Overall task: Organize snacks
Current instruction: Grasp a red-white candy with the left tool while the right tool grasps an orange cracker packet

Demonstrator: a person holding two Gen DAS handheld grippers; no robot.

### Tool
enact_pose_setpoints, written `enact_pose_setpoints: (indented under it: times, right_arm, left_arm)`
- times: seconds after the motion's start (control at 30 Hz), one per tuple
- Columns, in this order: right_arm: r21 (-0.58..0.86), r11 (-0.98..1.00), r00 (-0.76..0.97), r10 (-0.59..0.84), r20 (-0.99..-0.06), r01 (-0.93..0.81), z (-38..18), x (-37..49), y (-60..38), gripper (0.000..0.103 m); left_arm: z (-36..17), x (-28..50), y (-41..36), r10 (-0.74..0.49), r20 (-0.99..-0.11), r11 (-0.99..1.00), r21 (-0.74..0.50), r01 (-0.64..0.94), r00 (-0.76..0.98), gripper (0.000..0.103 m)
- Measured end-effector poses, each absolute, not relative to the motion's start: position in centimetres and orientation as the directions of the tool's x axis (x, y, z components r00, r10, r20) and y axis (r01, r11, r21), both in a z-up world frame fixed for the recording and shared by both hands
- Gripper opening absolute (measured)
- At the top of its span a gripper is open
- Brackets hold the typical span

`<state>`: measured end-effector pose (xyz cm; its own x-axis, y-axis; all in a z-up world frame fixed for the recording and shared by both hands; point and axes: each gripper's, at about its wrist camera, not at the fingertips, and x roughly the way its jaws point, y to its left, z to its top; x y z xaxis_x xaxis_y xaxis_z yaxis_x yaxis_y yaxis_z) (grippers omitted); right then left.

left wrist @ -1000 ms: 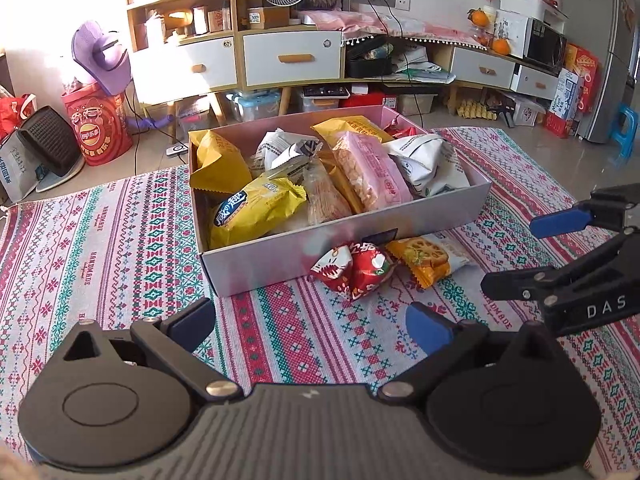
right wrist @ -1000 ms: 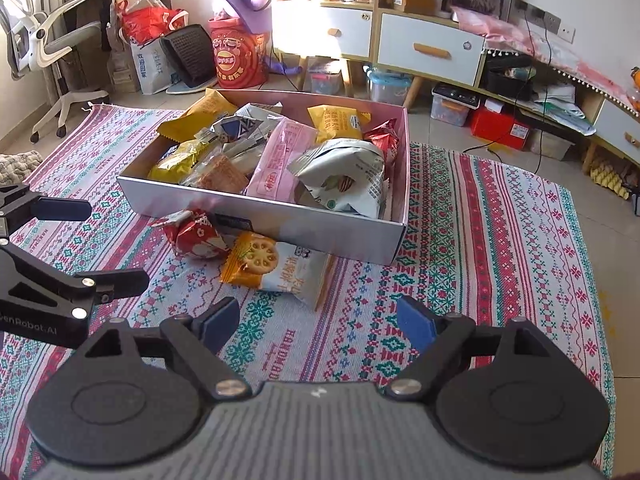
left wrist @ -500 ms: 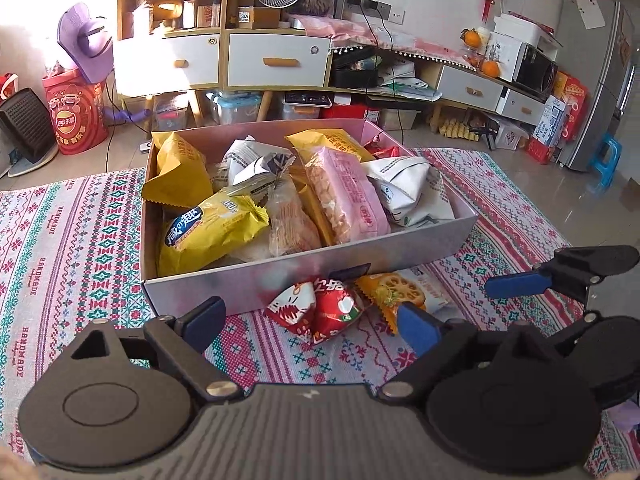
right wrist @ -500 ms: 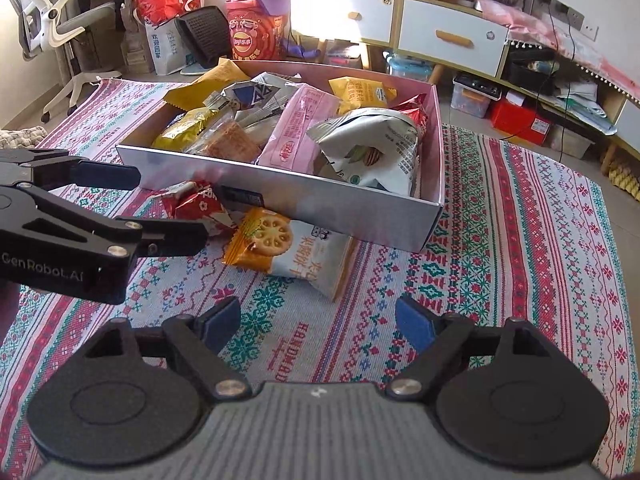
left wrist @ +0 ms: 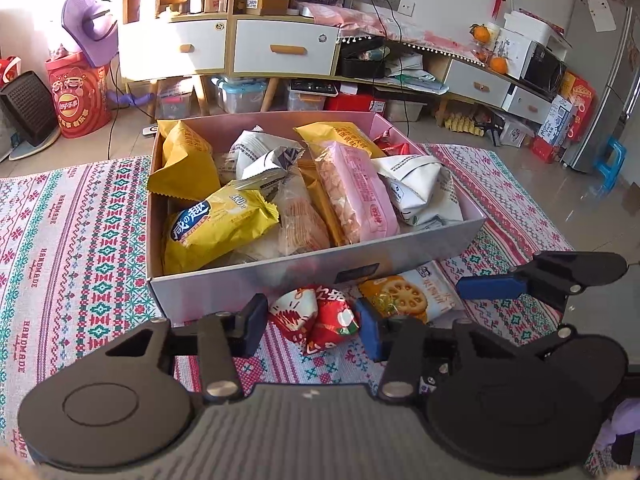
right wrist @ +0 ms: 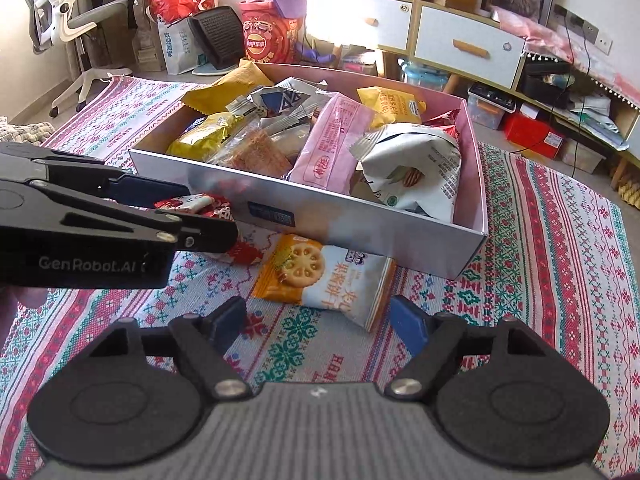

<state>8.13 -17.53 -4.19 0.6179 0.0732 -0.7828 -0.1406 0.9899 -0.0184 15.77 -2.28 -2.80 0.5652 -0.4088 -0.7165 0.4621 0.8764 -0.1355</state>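
Observation:
A grey box (left wrist: 320,264) full of snack bags sits on the patterned rug. In front of it lie a red-and-white packet (left wrist: 316,320) and an orange-and-white biscuit packet (left wrist: 408,296). My left gripper (left wrist: 310,328) straddles the red-and-white packet and its jaws are closing. The pads stand at the packet's two ends, and I see no squeeze on it. From the right wrist, the left gripper (right wrist: 204,212) reaches in from the left with the red packet (right wrist: 192,203) between its fingers. My right gripper (right wrist: 316,322) is closing just short of the biscuit packet (right wrist: 320,276), whose near corner lies between the fingertips.
The box (right wrist: 360,216) holds yellow, pink and white bags piled to its rim. Cabinets (left wrist: 280,46) and floor clutter line the far wall. An office chair (right wrist: 72,12) stands beyond the rug's left corner. A blue stool (left wrist: 610,160) is at the far right.
My left gripper's jaws have narrowed from wide open to the width of the red-and-white packet. The right gripper has come closer to the biscuit packet and its jaws have narrowed slightly.

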Motion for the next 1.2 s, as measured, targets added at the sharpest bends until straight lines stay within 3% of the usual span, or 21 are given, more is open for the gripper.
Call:
enact_pose_setpoints:
  times: [0.2,0.83,1.2]
  right_arm:
    - [-0.02,0.99,0.624,0.073,-0.778,-0.141,-4.2,8.9,-17.5,0.07]
    - [0.017,0.996,0.638,0.065,-0.768,-0.082,-4.6,10.0,-17.5,0.072]
    - [0.009,0.996,0.65,0.068,-0.757,-0.093,-4.5,9.7,-17.4,0.06]
  left_arm:
    - [-2.7,14.7,-0.7,-0.38,-0.735,0.883,-0.107,0.457,0.562,0.053]
    - [-2.8,13.1,0.2,-0.356,-0.752,0.887,-0.085,0.454,0.555,0.053]
    - [-2.9,13.1,0.1,-0.355,-0.753,0.887,-0.082,0.455,0.555,0.054]
